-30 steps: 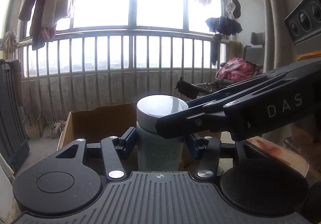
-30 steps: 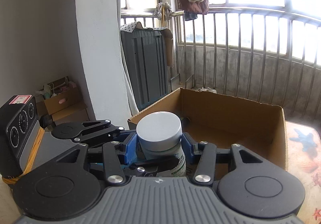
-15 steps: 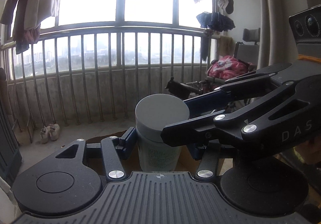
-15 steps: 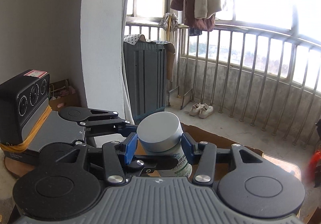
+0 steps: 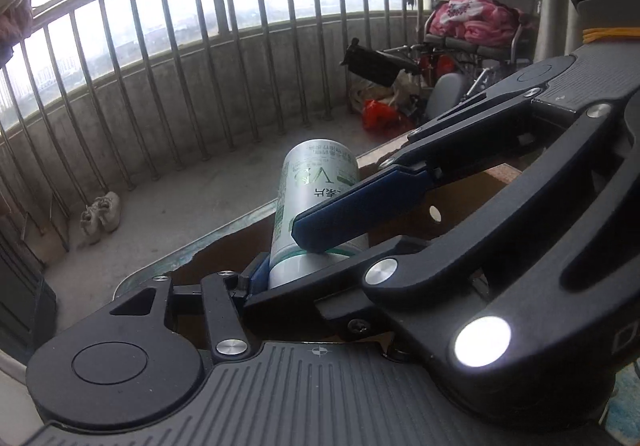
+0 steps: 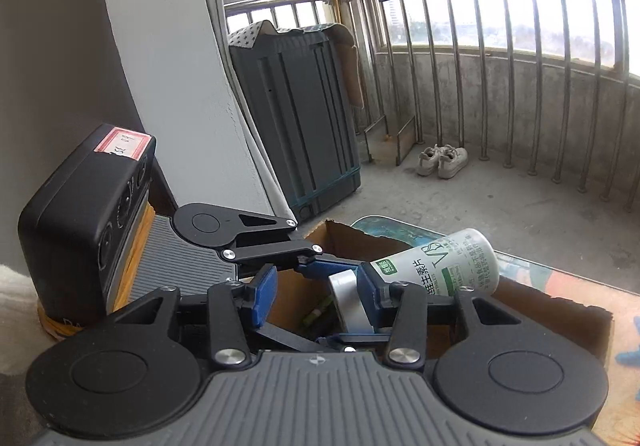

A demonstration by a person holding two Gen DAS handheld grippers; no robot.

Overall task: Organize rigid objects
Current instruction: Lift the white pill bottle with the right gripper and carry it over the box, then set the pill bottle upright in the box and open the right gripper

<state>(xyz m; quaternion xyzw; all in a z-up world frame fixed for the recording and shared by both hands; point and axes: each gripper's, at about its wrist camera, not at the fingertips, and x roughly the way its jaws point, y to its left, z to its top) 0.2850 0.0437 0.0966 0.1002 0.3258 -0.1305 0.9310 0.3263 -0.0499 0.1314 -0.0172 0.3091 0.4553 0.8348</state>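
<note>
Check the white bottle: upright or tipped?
Tipped: the white bottle lies nearly on its side, grey cap low, base raised to the right in the right wrist view.

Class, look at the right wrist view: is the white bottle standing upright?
No. The white bottle lies tilted on its side, base pointing up and right, over the cardboard box.

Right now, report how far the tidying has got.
Done: a small green item lies in the cardboard box. In hand: the left claw grips the white bottle, tilted above the box; the right claw has just been closing its jaws about the silver cap, one pad clear of it. Left: lower the bottle into the box and release.
</note>
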